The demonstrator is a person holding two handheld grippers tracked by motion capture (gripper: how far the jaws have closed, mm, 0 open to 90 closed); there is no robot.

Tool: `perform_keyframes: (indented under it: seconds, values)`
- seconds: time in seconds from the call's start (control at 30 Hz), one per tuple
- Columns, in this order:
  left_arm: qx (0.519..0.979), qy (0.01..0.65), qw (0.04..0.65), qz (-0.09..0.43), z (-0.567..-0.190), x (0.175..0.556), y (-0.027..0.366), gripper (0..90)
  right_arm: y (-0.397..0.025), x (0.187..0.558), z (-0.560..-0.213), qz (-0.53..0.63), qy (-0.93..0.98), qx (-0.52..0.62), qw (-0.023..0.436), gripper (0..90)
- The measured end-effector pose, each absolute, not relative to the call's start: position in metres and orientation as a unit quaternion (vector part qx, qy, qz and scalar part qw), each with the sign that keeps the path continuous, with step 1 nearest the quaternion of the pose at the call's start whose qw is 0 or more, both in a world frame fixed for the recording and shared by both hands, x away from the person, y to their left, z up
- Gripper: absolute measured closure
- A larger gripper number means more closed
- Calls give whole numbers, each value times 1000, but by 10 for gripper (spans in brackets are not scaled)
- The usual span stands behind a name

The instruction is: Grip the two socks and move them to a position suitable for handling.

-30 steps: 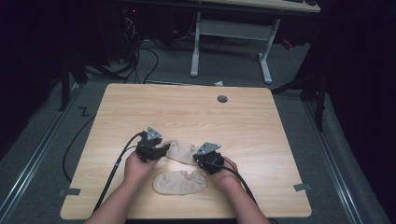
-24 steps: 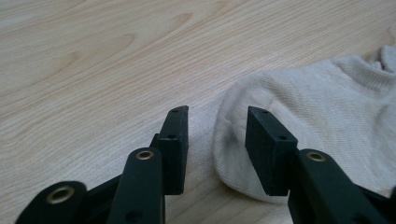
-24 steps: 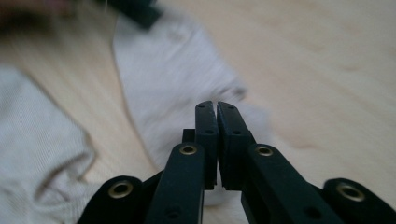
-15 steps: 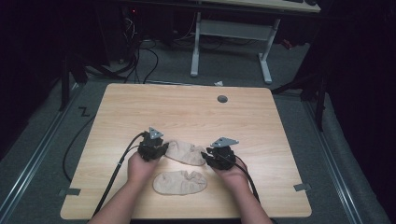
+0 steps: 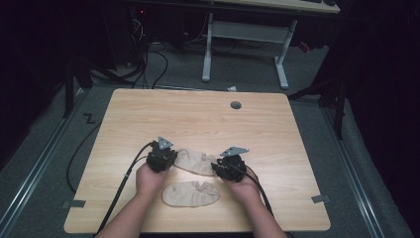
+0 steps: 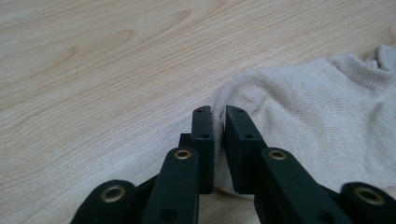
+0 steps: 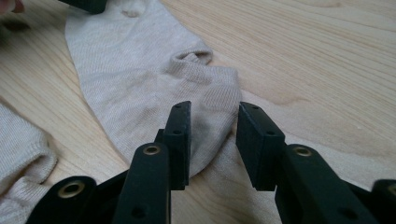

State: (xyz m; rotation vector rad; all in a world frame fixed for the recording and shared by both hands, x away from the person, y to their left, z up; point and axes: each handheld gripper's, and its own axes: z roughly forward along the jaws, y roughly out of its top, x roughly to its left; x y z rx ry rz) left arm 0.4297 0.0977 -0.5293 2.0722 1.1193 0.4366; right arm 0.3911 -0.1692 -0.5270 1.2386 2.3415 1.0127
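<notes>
Sock (image 5: 194, 162), upper of two beige ankle socks, lies flat on the wooden table (image 5: 277, 129) near the person's edge, stretched between both grippers; the second sock (image 5: 190, 194) lies just below it, apart.

High view: left gripper (image 5: 166, 161) sits at the sock's left end, right gripper (image 5: 220, 168) at its right end. Each is held in a hand.

Left gripper view: jaws nearly together, pinching a fold of the sock's (image 6: 327, 116) edge between them. Grip appears secure.

Right gripper view: right gripper (image 7: 212, 140) jaws stand apart, straddling the sock's (image 7: 140, 84) rounded end without clamping it. The second sock (image 7: 21, 158) shows at lower left.

Assessment: thin knit fabric, light, soft and limp; it will sag and bunch when lifted. Best taken by pinching an edge fold at each end; the ribbed cuff offers the firmest purchase.
</notes>
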Motion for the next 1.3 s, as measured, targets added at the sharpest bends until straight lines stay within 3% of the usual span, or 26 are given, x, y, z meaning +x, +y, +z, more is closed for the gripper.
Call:
perform_keyframes:
  seconds: [0.23,1.3]
  values:
    - [805,433,370,167,-530,426,100,864,-166,390,-526,348,822,424,155,850]
    - [795,408,413,174,-495,381,124,868,-155,370,-500,386,818,370,211,861]
